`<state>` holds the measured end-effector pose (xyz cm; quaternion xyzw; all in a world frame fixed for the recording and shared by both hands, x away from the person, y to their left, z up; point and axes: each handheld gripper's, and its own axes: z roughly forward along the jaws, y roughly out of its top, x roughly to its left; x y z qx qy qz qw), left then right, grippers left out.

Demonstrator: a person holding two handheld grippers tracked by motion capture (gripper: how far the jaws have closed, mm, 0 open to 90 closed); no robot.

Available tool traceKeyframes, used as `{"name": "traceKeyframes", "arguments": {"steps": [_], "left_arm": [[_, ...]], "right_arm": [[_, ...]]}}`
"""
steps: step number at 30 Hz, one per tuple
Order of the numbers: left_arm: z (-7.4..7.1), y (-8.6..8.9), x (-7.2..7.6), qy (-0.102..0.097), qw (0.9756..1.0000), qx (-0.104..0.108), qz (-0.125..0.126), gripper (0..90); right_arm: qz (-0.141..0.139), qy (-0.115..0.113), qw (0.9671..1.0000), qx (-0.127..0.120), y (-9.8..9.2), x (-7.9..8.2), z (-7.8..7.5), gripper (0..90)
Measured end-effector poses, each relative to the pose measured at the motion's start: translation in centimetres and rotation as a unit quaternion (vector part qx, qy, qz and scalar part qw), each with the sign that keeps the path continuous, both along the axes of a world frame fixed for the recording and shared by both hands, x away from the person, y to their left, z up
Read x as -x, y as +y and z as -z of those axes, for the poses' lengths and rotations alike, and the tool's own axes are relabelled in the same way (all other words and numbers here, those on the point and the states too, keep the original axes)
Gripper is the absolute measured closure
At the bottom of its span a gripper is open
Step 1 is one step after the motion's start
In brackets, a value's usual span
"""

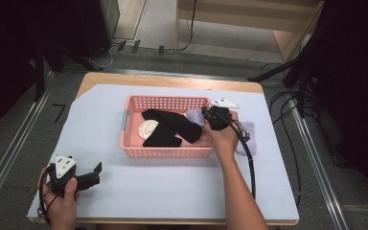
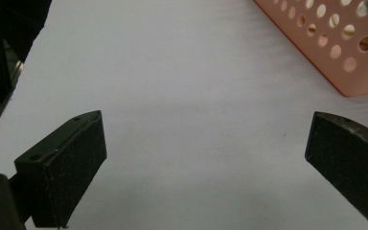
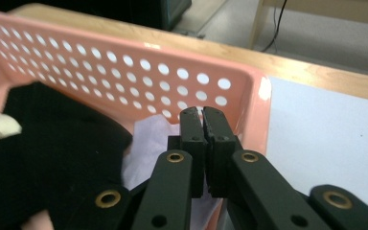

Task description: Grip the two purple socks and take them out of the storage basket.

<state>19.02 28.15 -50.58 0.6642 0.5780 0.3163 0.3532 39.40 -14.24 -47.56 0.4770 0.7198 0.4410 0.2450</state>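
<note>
Lilac cloth draped over basket right rim, right gripper jaws together beside it, left gripper jaws apart over bare surface.

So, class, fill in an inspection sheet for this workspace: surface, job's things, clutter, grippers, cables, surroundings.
Surface: pale lilac sheet over a wooden table.
Job's things: pink perforated plastic basket holding black fabric, a cream piece and lilac cloth.
Clutter: another lilac cloth outside the basket.
Grippers: left gripper open over the sheet; right gripper shut at the basket's corner, over the lilac cloth.
Cables: black cable from the right gripper.
Surroundings: grey floor, dark stands.
</note>
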Motion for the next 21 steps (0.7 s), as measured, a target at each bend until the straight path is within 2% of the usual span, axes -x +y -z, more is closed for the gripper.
{"name": "traceKeyframes", "arguments": {"steps": [3, 4, 5, 6, 7, 8, 9, 14, 19, 20, 21], "left_arm": [[0.0, -0.1, 0.0, -0.003, 1.0, -0.001, 0.003, 1.3], [0.0, -0.1, 0.0, -0.003, 1.0, -0.001, 0.003, 1.3], [0.0, -0.2, 0.3, -0.014, 0.9998, -0.008, 0.012, 1.3], [0.0, -0.3, 0.4, -0.019, 0.9997, -0.01, 0.015, 1.5], [0.0, -0.3, 0.4, -0.019, 0.9997, -0.01, 0.015, 3.5], [0.0, -0.3, 0.4, -0.018, 0.9997, -0.013, 0.014, 3.5], [0.0, -0.4, 0.3, -0.015, 0.9997, -0.014, 0.013, 7.8], [0.0, -0.2, 0.3, -0.015, 0.9997, -0.005, 0.017, 8.1], [0.0, 0.0, 0.4, -0.021, 0.9997, 0.004, 0.014, 7.9], [0.0, 0.0, 0.4, -0.021, 0.9997, 0.004, 0.014, 7.9], [0.0, 0.0, 0.4, -0.022, 0.9996, 0.008, 0.014, 7.9]], "right_arm": [[0.001, -0.016, 0.9994, -0.032, -0.6, 0.5, -0.4, 89.0], [0.001, -0.016, 0.9994, -0.032, -0.6, 0.5, -0.4, 89.0], [0.002, -0.031, 0.9984, -0.048, -0.9, 0.9, -1.1, 89.0], [0.001, -0.038, 0.9979, -0.052, -1.0, 1.0, -1.3, 89.1], [0.001, -0.038, 0.9979, -0.052, -1.0, 1.0, -1.3, 89.1], [0.0, -0.045, 0.9975, -0.055, -1.0, 1.2, -1.7, 89.1], [0.002, -0.059, 0.9962, -0.064, -1.1, 1.6, -2.6, 89.1], [0.016, -0.089, 0.9939, -0.064, -1.1, 2.5, -3.9, 89.0], [0.027, -0.117, 0.9896, -0.079, -0.8, 3.2, -5.4, 89.0], [0.027, -0.117, 0.9896, -0.079, -0.8, 3.2, -5.4, 89.0], [0.025, -0.133, 0.9874, -0.083, -0.5, 3.4, -6.2, 89.0]]}}
